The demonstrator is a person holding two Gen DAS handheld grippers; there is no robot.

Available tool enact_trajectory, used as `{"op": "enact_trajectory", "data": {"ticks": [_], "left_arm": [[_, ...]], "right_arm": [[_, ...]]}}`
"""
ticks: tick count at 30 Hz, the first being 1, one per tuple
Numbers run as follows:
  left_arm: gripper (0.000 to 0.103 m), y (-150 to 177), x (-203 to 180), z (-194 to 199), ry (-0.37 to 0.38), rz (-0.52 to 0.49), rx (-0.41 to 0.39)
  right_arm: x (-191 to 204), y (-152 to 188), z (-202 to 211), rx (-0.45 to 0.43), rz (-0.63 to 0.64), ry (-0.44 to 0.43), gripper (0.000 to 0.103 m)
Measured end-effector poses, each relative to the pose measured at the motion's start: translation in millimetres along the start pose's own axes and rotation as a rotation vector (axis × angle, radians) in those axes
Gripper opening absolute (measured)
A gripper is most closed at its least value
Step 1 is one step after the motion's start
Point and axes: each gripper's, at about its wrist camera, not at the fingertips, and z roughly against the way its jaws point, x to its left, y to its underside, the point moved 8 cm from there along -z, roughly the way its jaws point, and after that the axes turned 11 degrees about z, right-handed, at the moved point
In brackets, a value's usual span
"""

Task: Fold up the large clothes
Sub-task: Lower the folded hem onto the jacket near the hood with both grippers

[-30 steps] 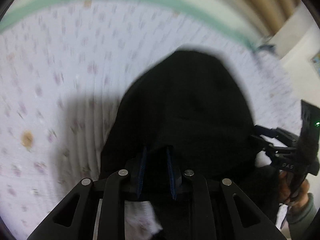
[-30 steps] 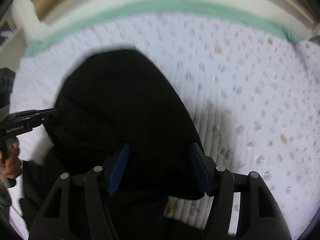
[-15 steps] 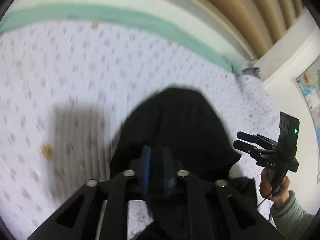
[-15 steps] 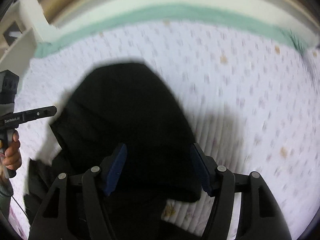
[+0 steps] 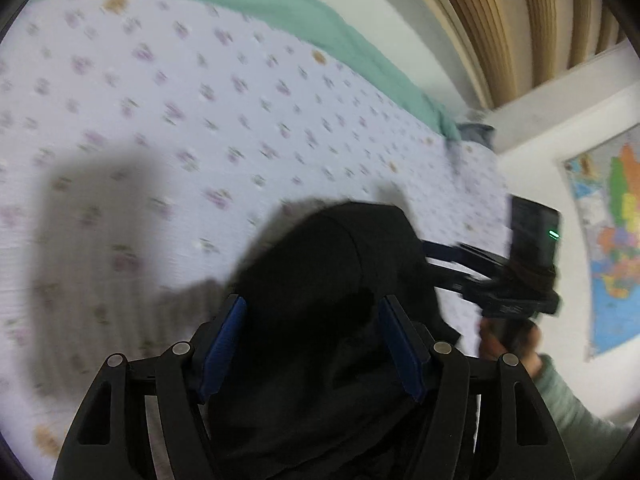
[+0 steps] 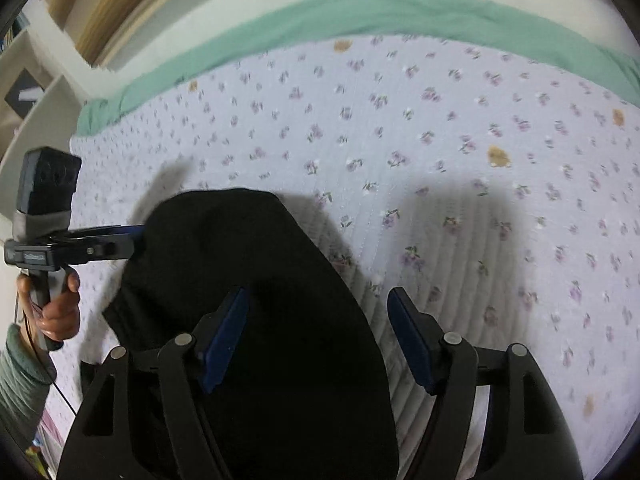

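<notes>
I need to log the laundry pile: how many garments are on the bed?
1: a black garment on the floral bedspread, bunched between both open grippers. Folds may hide another piece.

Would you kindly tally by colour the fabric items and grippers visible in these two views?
Black: 3, the black garment, the left gripper and the right gripper.
Lilac floral: 1, the quilted bedspread.
Mint green: 1, the sheet edge.
Total: 5.
</notes>
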Motion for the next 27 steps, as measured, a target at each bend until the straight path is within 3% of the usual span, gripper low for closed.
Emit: {"op": "enact_trajectory", "data": {"ticks": [3,5,6,7,10,11,20,27], "left_arm": [[0.067,-1,0,-11,-0.004,-0.001,0.004],[0.037,-1,2,-12,-0.006,0.002,-0.003],[0.019,1,2,-12,-0.006,-0.004,0.0],[0.014,3,1,-10,0.0,-0.014,-0.004],[0.011,16,-11,6,0.02,-0.077,-0.028],[0.01,23,-17,13,0.029,-0.1,-0.033],[0.01,114,-85,79,0.057,-0.309,-0.07],[0.01,203,-112,102,0.055,-0.391,-0.031]], "right_arm": [[7,3,-24,0.057,-0.01,-0.087,0.075],[13,8,-42,0.087,-0.006,-0.119,0.075],[16,9,-44,0.084,0.001,-0.118,0.068],[21,10,-42,0.067,0.021,-0.119,0.05],[36,15,-18,0.014,0.087,-0.105,0.024],[42,17,-10,0.0,0.113,-0.095,0.022],[105,57,86,-0.115,0.267,0.016,0.02],[155,106,140,-0.159,0.317,0.052,0.02]]}}
